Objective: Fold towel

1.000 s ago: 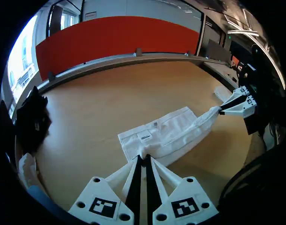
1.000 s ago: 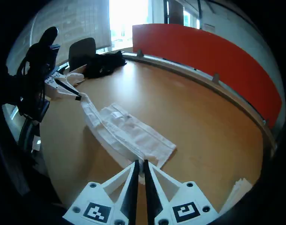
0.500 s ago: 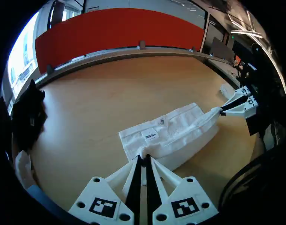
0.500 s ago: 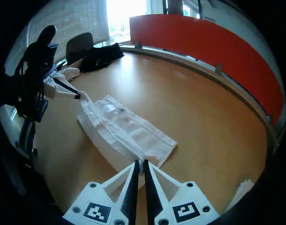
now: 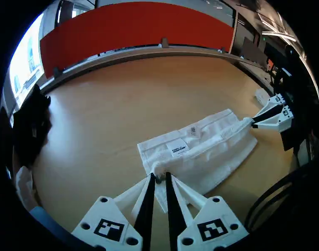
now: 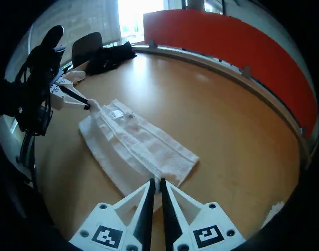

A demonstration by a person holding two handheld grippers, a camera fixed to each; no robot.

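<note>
The left tongs (image 5: 159, 179) reach forward low over the surface (image 5: 117, 104). Their two fingers are drawn close with a narrow gap, pinching a bunched corner of the towel (image 5: 201, 150) between the tips. The right tongs (image 6: 156, 183) sit just as low, with the fingers nearly together on the towel's other end. The two pairs are well apart, each with its tips facing inward along the cloth.

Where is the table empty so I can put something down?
The wide bare table between the towel and the red divider is free, and so is the stretch between the towel and the black bundle. It is crowded along the near edge, where the left gripper and right gripper pinch the towel's corners.
</note>
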